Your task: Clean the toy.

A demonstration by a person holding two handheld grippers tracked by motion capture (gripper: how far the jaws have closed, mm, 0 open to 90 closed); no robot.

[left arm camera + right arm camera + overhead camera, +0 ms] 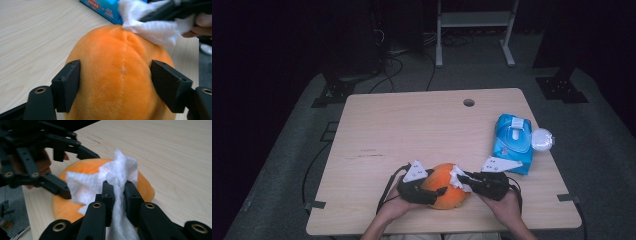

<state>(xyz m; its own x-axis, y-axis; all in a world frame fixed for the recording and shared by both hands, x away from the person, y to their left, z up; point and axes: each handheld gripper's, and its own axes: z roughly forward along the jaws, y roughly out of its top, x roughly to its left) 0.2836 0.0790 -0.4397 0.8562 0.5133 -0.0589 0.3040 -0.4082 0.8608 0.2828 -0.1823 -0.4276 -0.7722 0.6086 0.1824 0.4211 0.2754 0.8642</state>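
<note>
An orange plush toy [443, 192] lies near the table's front edge. My left gripper [438, 189] comes at it from the left. In the left gripper view its jaws [115, 82] press on both sides of the plush [117, 57]. My right gripper [466, 177] reaches in from the right, shut on a crumpled white wipe [457, 177]. In the right gripper view the wipe [120, 167] is pinched between the jaws of that gripper [119, 192] and rests against the top of the plush [143, 187]. The wipe [155, 27] touches the plush's far end.
A blue pack of wet wipes [513, 142] lies at the right of the wooden table [412, 125], with a round white lid [542, 140] beside it. A cable hole [469, 102] sits near the far edge. Cables trail off the front left.
</note>
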